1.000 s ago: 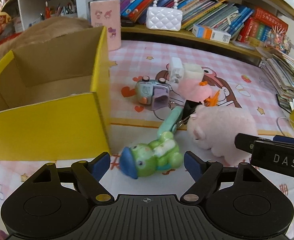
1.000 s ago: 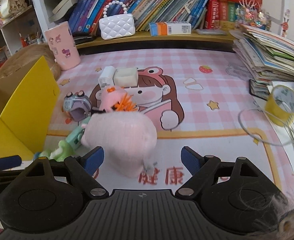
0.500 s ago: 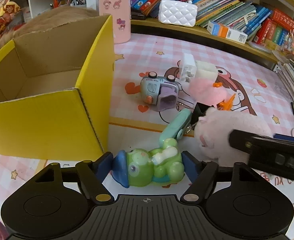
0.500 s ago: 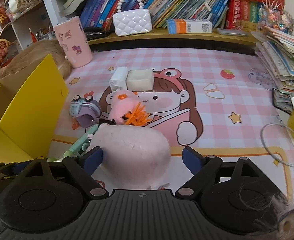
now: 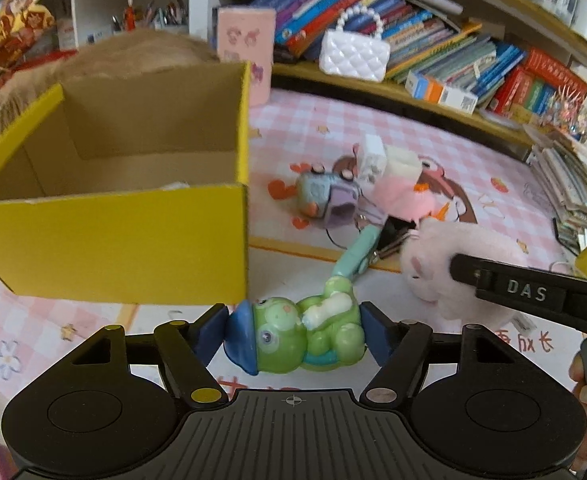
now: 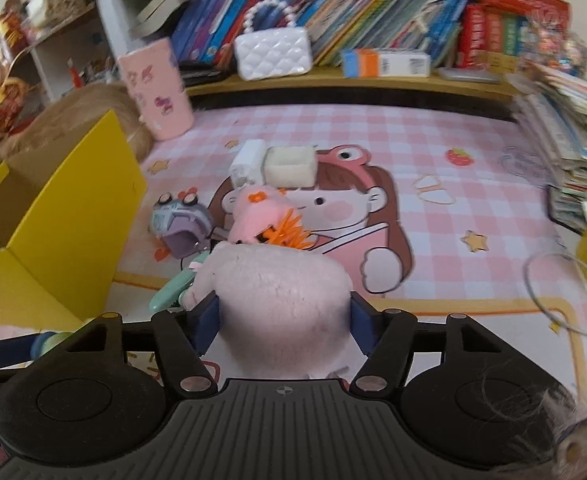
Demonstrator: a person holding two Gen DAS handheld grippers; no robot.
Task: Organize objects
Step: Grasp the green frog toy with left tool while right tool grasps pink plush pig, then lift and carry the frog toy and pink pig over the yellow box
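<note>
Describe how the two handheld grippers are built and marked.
Both are matte black, with a ribbed centre plate bearing a small crosshair mark, round discs on either side, and linkage arms ending in blue pads. The left gripper has yellow pivot caps; the right gripper has silver ones and white "DAS" lettering along its side.

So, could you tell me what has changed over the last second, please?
Both grippers have closed on toys that lay free between open jaws a second ago: the left gripper now clamps the green frog toy, and the right gripper has just squeezed the pink plush. The yellow box, the toy camera and the other small toys on the mat stayed put.
</note>
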